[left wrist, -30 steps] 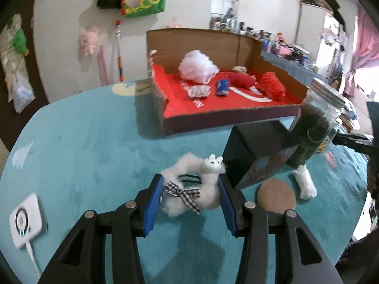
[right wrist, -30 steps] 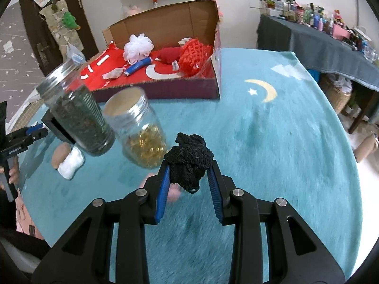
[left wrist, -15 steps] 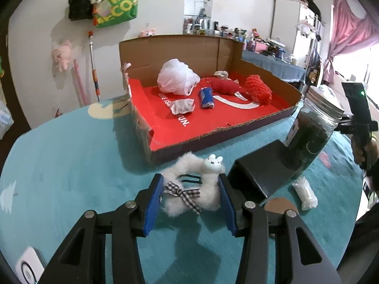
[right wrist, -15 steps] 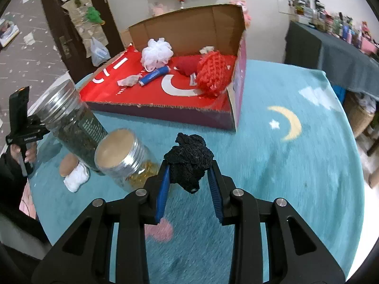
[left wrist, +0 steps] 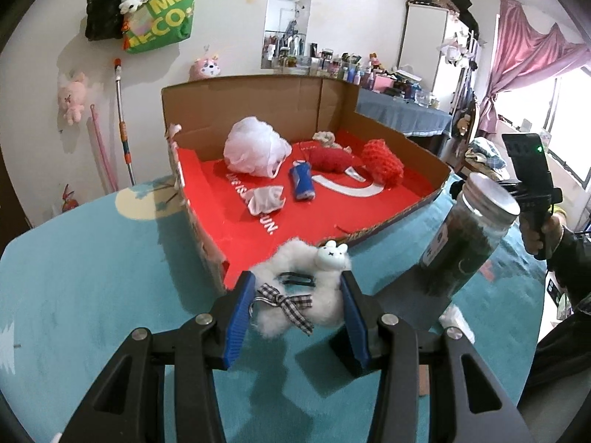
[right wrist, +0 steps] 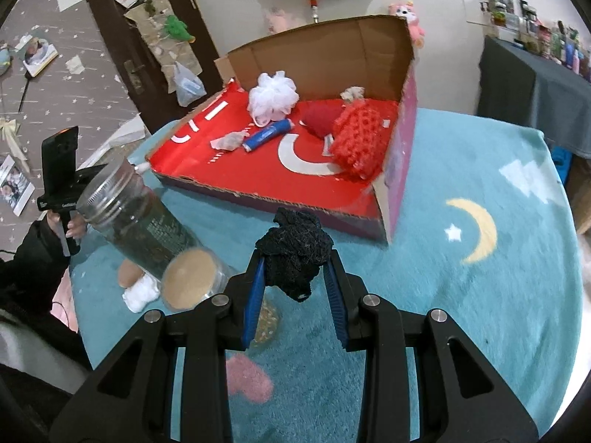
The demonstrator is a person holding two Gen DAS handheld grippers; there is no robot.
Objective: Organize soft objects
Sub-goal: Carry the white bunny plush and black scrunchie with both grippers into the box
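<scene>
My left gripper [left wrist: 297, 291] is shut on a white fluffy scrunchie [left wrist: 325, 306] with a bunny head and a checked bow, held above the near corner of the open cardboard box [left wrist: 207, 243]. My right gripper [right wrist: 295, 277] is shut on a black knitted wad [right wrist: 293, 247], held in front of the box [right wrist: 400, 170]. On the box's red floor lie a white mesh pouf [left wrist: 255, 151], a red knitted piece [left wrist: 382, 162], a red soft ball [left wrist: 328, 158], a blue tube [left wrist: 301, 184] and a small white cloth [left wrist: 266, 199].
A tall glass jar with dark contents [left wrist: 465, 243] stands on a dark block right of the box. A cork-lidded jar [right wrist: 188, 280], a white cotton wad [right wrist: 138, 293] and a cork disc lie on the teal table cloth [right wrist: 480, 295].
Both grippers have risen and moved toward the box, each with its soft object still held. The left one now hangs at the box's near corner.
</scene>
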